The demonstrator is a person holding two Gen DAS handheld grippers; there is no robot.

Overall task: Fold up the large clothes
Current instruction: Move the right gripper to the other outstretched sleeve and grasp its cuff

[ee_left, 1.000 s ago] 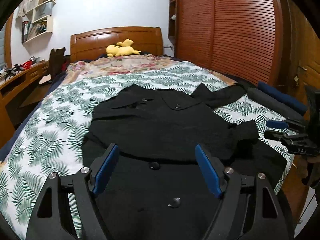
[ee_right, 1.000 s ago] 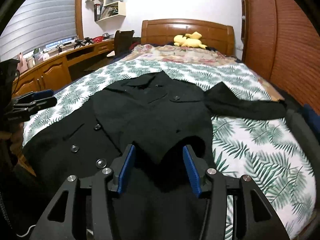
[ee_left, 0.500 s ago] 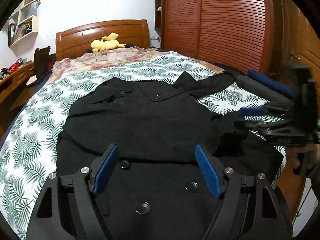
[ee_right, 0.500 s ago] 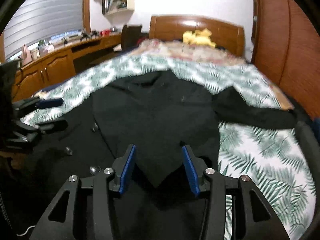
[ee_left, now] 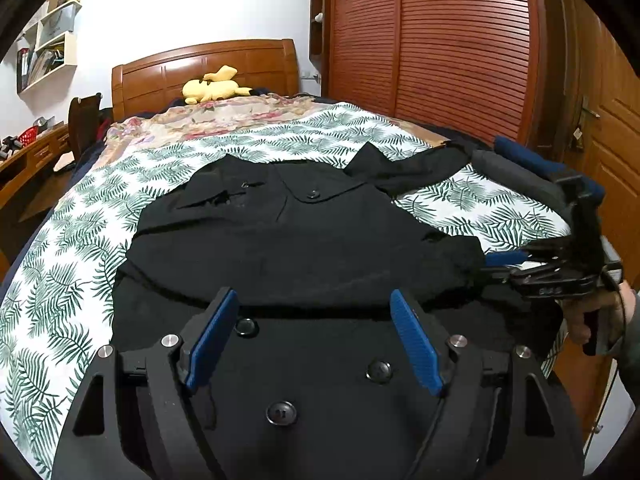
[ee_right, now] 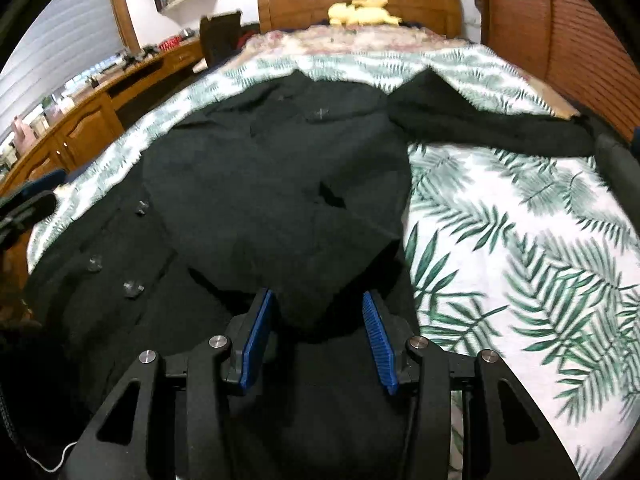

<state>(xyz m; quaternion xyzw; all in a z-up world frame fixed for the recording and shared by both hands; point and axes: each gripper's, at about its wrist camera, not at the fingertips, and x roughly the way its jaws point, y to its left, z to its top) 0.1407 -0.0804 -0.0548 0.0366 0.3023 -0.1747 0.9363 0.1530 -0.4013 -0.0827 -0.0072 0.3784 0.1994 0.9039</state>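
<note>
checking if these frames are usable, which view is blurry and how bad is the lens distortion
Left wrist view: sharp; coat buttons and leaf-print bedspread crisp, though the fisheye bows the wardrobe and blacks out the corners. Right wrist view: motion-smeared; leaf print, buttons and plush toy look streaked, while the right claw itself is sharp. Both: dim indoor light leaves black fabric folds hard to read.

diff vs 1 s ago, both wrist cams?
The right hand-held gripper has dropped closer to the folded-over flap of the black coat, its jaws a touch narrower but open, gripping nothing. The left hand-held gripper shifted sideways over the buttoned hem and is open and empty as before. The coat's layout on the leaf-print bedspread is unchanged.
</note>
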